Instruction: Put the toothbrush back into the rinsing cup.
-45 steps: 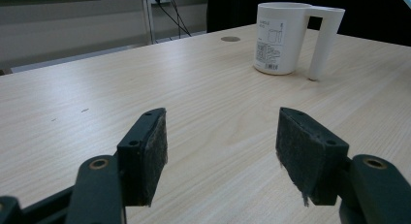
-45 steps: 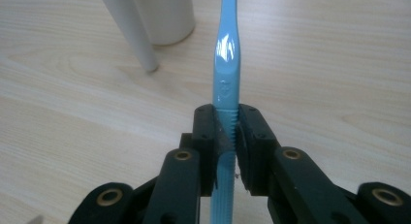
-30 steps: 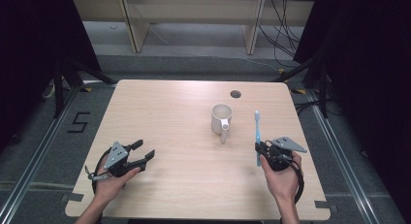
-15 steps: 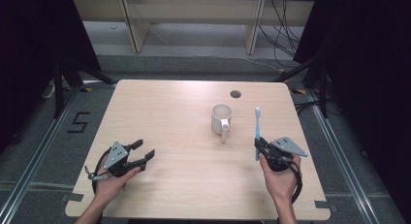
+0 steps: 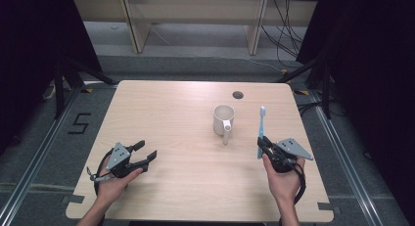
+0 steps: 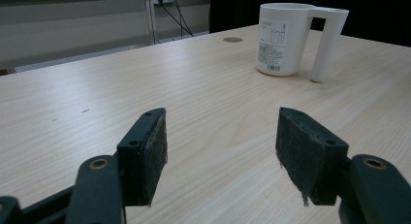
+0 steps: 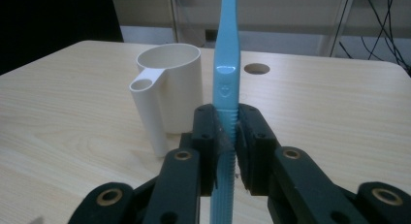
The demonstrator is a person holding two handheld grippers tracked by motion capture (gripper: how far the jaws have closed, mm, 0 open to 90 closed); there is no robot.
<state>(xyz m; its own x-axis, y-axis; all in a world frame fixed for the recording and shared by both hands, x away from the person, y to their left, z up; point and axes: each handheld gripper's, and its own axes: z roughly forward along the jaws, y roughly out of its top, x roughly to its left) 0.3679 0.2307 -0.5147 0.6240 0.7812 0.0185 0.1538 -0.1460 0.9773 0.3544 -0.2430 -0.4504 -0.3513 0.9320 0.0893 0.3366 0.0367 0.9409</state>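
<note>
A white mug [image 5: 223,119] stands upright near the middle right of the wooden table [image 5: 171,113], its handle [image 5: 226,133] toward the person. The same mug [image 7: 170,88] is just left of the toothbrush in the right gripper view, and the mug [image 6: 286,37] is far off in the left gripper view. My right gripper [image 5: 262,144] is shut on a light blue toothbrush [image 5: 261,130] that points away from the person, head up; its handle [image 7: 226,78] sits clamped between the pads. My left gripper [image 5: 144,152] rests at the table's near left, open, with nothing between its pads [image 6: 148,156].
A small round hole [image 5: 238,95] lies in the table behind the mug. Shelving legs and cables stand beyond the far edge. Bare tabletop spreads between the two grippers and across the left half.
</note>
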